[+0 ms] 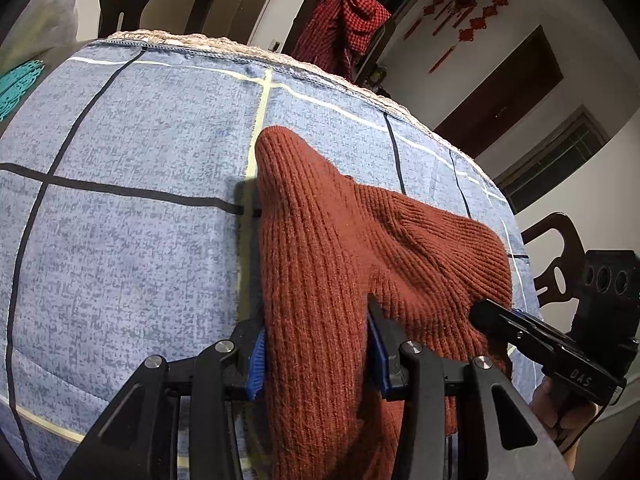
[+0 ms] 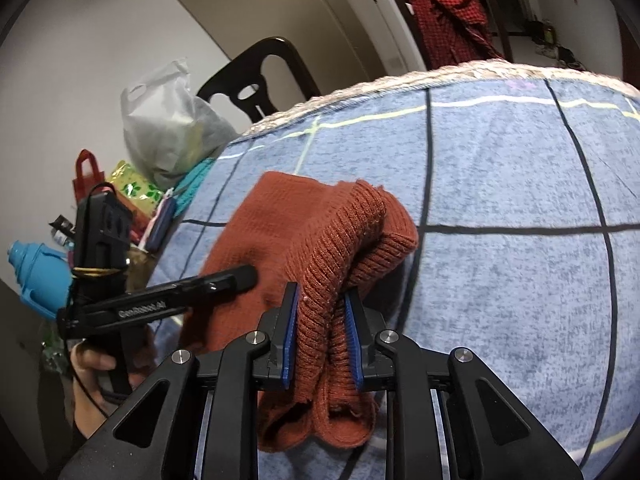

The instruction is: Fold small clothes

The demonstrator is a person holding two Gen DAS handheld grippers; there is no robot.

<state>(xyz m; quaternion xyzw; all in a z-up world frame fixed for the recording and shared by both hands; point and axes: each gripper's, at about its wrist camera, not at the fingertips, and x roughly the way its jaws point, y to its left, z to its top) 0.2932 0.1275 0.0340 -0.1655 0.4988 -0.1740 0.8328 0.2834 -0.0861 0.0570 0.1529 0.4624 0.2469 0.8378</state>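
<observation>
Both grippers hold a rust-red knit over a blue checked cloth.

The left gripper (image 1: 318,344) has its blue pads pressed on a broad fold of the knit (image 1: 360,248), jaws fairly wide. The right gripper (image 2: 322,332) pinches a bunched ribbed edge, jaws narrower. The knit partly rests on the cloth (image 1: 120,240), bunched between the two. A red checked garment (image 2: 444,8) hangs on a chair behind.
</observation>
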